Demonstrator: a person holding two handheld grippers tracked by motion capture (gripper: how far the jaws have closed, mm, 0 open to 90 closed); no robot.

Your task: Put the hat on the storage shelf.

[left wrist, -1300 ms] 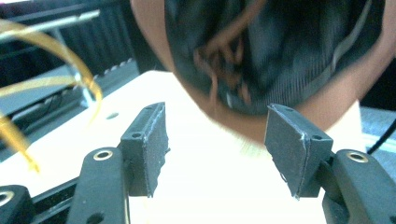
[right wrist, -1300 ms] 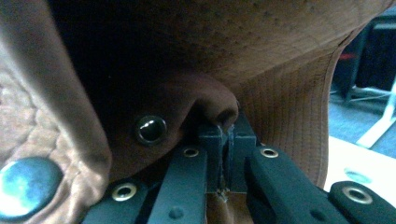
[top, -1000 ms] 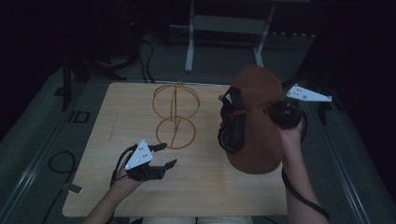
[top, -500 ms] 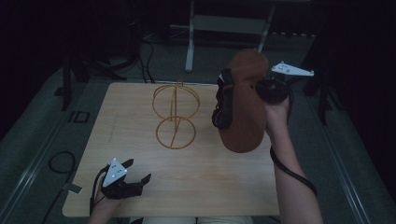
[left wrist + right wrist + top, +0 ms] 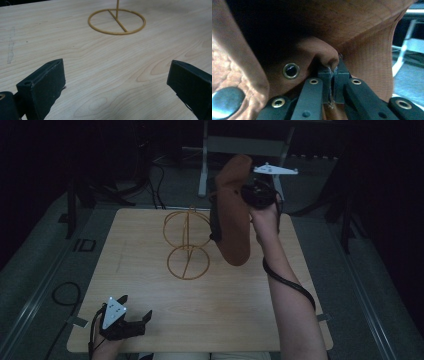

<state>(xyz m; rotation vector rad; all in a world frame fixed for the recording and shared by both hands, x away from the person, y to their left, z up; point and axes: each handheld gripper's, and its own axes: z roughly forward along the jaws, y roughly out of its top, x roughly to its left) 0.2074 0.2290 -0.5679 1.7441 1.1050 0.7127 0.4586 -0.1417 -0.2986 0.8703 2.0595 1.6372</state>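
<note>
A brown hat (image 5: 232, 215) with a dark strap hangs in the air over the right half of the wooden table (image 5: 150, 230). My right gripper (image 5: 243, 196) is shut on a fold of its fabric (image 5: 329, 58), close to a metal eyelet (image 5: 291, 70). A gold wire stand (image 5: 189, 235) rises from a ring base just left of the hat; the base ring (image 5: 117, 20) lies ahead of my left gripper (image 5: 116, 75). That left gripper (image 5: 135, 320) sits low at the table's near left corner. Its jaws have just been opening and stand wide with nothing between them.
Grey desk legs (image 5: 204, 165) stand beyond the table's far edge. Cables (image 5: 65, 295) lie on the grey floor at the left. A black cable (image 5: 290, 285) trails along the right forearm. Bare wood lies between the stand and the left gripper.
The right gripper has carried the hat up and toward the far side, closer to the stand's top. The left gripper has drawn back to the near left corner and opened wider.
</note>
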